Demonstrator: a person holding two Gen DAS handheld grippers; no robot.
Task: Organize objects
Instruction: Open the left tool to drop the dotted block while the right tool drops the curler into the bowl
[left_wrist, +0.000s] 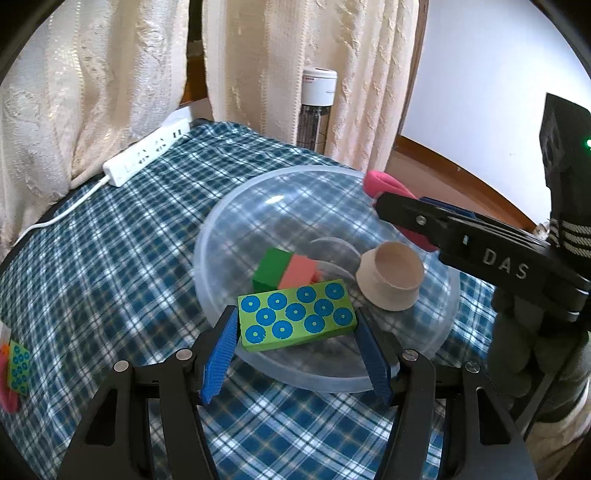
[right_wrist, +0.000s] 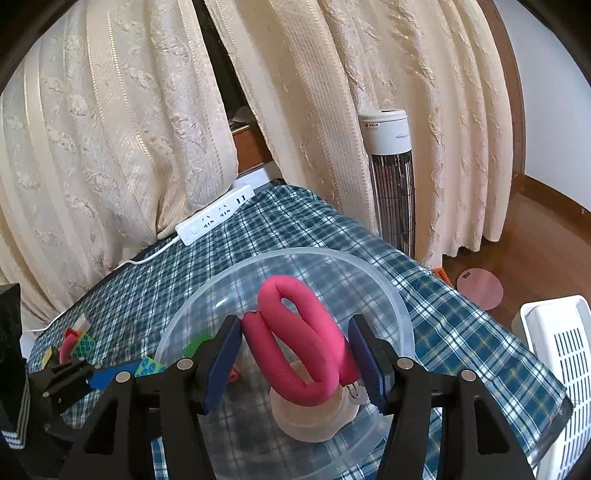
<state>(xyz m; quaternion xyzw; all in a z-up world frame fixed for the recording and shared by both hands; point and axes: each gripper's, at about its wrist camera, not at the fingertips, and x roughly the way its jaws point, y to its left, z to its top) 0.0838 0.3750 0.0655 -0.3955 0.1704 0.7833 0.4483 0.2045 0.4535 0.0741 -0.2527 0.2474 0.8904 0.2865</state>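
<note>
With both loads poised over the clear plastic bowl (left_wrist: 221, 236), left gripper (left_wrist: 295, 334) pinching the green dotted block (left_wrist: 297, 319) should drop it clear of the beige cup (left_wrist: 391, 277). Right gripper (right_wrist: 293, 356) clamps the pink foam loop (right_wrist: 306, 339). Only the right view shows the white basket (right_wrist: 561, 354); only the left shows the green and pink blocks (left_wrist: 286, 273) in the bowl.

One clear bowl (left_wrist: 221, 236). Inside bowl: one green block (left_wrist: 271, 273), one pink block (left_wrist: 301, 271), one tan cup (left_wrist: 391, 282).

Two green blocks with blue dots: one (left_wrist: 297, 319) over bowl, one (left_wrist: 18, 363) far left on cloth.

One pink foam loop (right_wrist: 295, 332).

Two grippers: left gripper (left_wrist: 297, 354), right gripper (right_wrist: 295, 363).

One white power strip (left_wrist: 147, 153). One tall fan (right_wrist: 391, 177). One white basket (right_wrist: 561, 369). One pink round disc (right_wrist: 480, 288) on floor. Two curtains (right_wrist: 110, 129). One checked cloth (left_wrist: 110, 240).
</note>
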